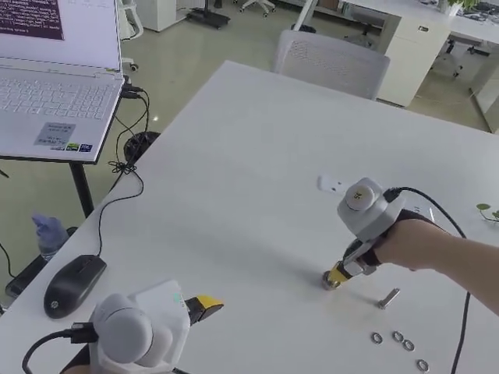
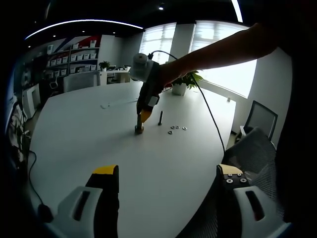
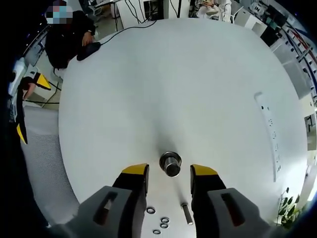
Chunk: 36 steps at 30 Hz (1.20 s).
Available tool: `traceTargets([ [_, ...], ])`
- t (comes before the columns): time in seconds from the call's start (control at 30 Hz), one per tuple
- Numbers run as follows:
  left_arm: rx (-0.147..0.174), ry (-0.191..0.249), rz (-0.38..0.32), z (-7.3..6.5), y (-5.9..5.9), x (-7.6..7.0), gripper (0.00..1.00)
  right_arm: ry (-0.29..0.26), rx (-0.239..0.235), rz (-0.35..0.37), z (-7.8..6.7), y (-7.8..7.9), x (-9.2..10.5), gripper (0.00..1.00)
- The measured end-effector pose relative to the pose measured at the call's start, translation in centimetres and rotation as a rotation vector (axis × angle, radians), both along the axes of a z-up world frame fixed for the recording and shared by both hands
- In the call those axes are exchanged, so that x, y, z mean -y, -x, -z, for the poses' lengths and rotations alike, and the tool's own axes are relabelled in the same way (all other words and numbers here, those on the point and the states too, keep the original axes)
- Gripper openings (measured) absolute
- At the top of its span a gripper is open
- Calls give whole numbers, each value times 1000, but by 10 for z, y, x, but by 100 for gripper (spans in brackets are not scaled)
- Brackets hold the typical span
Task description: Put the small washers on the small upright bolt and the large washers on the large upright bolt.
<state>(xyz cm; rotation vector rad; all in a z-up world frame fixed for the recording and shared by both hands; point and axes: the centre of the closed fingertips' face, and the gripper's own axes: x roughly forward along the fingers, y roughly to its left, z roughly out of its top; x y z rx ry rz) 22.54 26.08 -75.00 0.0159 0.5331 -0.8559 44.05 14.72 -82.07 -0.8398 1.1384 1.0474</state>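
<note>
A: Right gripper [image 1: 340, 273]?
B: Jaws apart, empty, one tip on each side of the large bolt [image 3: 171, 163]. The bolt stands upright on the table [image 1: 234, 195].

A: Washers [image 1: 376, 338]?
B: 4, loose in a cluster near the person's edge, behind the right gripper and past the small bolt [image 1: 388, 298]. Sizes too small to tell.

A: Bolts?
B: 2, both upright.

A: Left gripper [image 2: 167, 171]?
B: Open, empty, well apart. The right is nearer. I judge it must draw back to reach them.

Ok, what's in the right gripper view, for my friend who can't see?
The right tool hangs open over a white table, its yellow-tipped jaws either side of a big upright bolt. A smaller bolt lies near some washers.
</note>
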Motion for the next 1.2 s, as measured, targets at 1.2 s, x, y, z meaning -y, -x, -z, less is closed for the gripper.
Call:
traceTargets([
  [1.2,30,-1,-20,-10,-20,9,81,-1,-12,15,-24,21,47,33],
])
